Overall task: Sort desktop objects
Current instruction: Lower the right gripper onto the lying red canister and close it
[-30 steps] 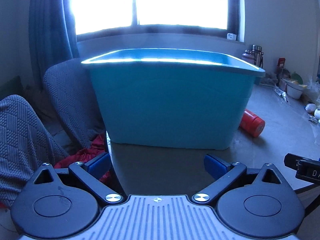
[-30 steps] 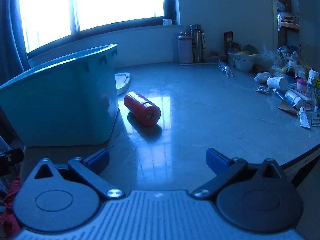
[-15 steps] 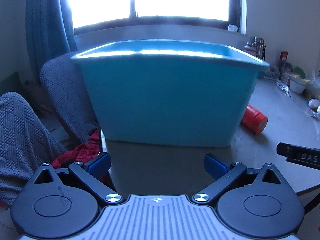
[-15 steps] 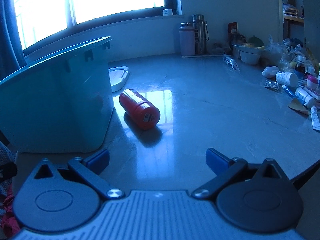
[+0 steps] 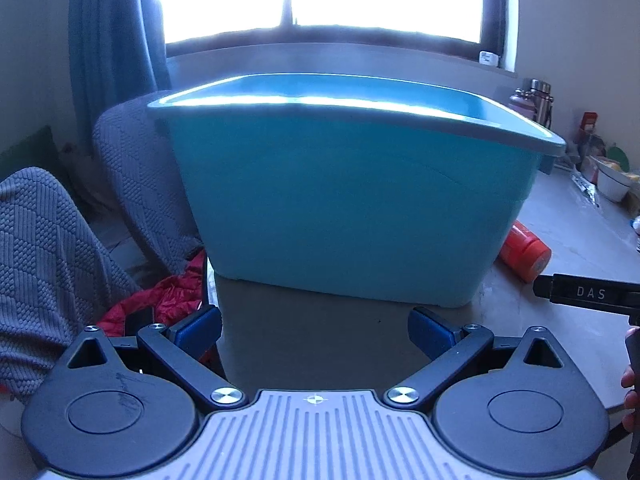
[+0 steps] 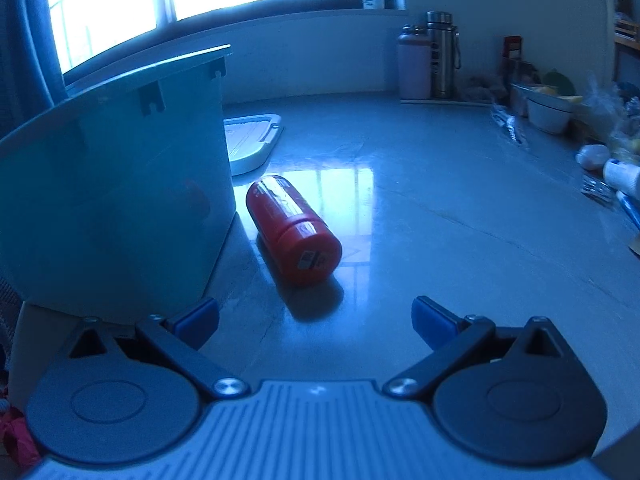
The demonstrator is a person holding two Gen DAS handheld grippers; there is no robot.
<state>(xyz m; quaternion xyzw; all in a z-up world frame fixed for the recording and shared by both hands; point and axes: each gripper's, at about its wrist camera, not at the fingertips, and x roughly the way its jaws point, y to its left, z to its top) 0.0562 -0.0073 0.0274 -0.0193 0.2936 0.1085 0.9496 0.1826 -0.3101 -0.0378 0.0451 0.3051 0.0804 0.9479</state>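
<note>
Lying on its side on the grey tabletop (image 6: 460,216), the red screw-cap bottle (image 6: 294,232) sits just beside the near corner of the teal plastic bin (image 6: 120,200), its cap end turned toward the right gripper (image 6: 316,316). That gripper hangs low over the table with its blue-padded fingers (image 6: 432,320) spread wide and nothing between them, lined up roughly with the bottle, which suggests it is the one meant to collect it. The left gripper (image 5: 316,328) is likewise spread and empty, facing the long wall of the bin from the table's edge; it looks placed to steady or wait by the container rather than to pick. Since the bin is open-topped and stands right next to the bottle, it is likely the sorting destination; what it holds is hidden by its wall. More small bottles and tubes (image 6: 616,176) lie well apart on the far right, apparently unsorted, and a white lid (image 6: 252,144) rests behind the bin.
</note>
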